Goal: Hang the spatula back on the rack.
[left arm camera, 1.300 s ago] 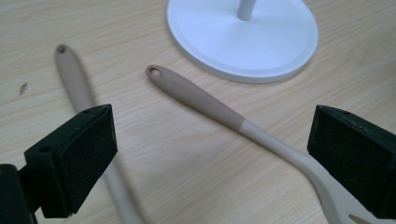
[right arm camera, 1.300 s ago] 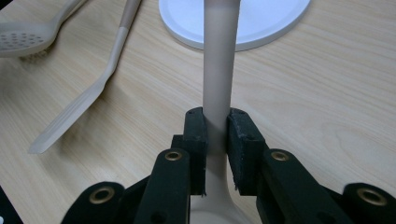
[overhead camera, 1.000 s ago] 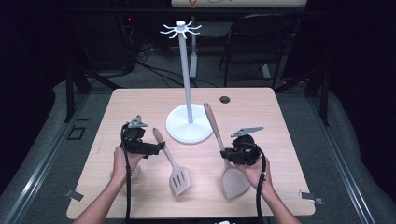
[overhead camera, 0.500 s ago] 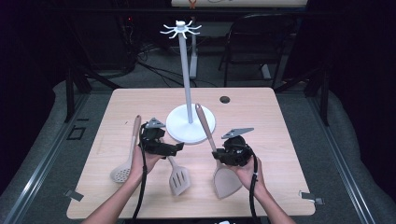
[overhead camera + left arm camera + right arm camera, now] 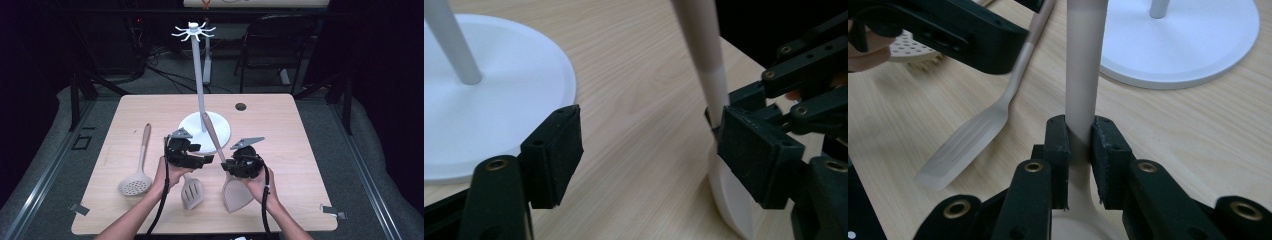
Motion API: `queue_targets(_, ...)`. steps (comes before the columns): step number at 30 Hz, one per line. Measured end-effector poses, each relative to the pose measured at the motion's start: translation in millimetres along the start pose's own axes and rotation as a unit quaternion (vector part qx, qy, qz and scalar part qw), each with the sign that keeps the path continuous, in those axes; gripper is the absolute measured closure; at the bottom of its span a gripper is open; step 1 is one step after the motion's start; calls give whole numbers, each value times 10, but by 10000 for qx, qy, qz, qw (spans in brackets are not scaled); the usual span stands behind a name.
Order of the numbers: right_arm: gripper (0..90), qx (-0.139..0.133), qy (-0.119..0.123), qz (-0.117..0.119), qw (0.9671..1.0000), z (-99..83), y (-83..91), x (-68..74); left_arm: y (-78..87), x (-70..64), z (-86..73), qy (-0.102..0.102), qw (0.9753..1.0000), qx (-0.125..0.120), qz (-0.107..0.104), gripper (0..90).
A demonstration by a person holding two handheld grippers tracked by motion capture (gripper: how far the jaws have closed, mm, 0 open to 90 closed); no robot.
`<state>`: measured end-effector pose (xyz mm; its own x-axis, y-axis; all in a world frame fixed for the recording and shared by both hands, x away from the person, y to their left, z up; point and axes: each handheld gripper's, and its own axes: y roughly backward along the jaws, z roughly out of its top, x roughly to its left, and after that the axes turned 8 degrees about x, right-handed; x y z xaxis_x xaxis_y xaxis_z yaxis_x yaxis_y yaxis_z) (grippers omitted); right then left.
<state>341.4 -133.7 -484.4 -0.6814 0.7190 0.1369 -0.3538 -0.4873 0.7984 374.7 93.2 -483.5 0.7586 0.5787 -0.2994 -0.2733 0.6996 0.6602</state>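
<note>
**Spatula pinched, handle top cut off**

High view: my right gripper clamps the spatula on the bench. Left gripper view: my left gripper gapes empty beside it. Right gripper view: handle runs out of frame.

Your left gripper has bare table between its spread jaws, but the white stand base crowds one side and the held spatula the other.
</note>
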Motion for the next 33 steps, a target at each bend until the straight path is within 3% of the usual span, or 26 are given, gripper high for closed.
queue_targets(8, 786, 33, 71, 4, 10000, 15, -15, 49, -84, -73, 38, -4, 9994, -196, -298, 460)
queue_targets(17, 784, 24, 100, 41, 9999, 5, -45, 78, -159, -129, 48, -60, 9991, -264, -326, 642)
queue_targets(22, 776, -11, 101, 65, 9999, -9, -48, 59, -162, -111, 37, 50, 9987, -297, -400, 662)
queue_targets(27, 700, 319, 105, 188, 9993, -58, -101, 38, -160, -64, 18, 209, 9982, -313, -476, 671)
queue_targets(30, 720, 528, 159, 136, 9984, -87, -165, 34, -145, -70, 22, 172, 9982, -334, -475, 673)
queue_targets(33, 748, 516, 149, 168, 9984, -97, -185, 40, -141, -67, 20, 192, 9981, -339, -475, 673)
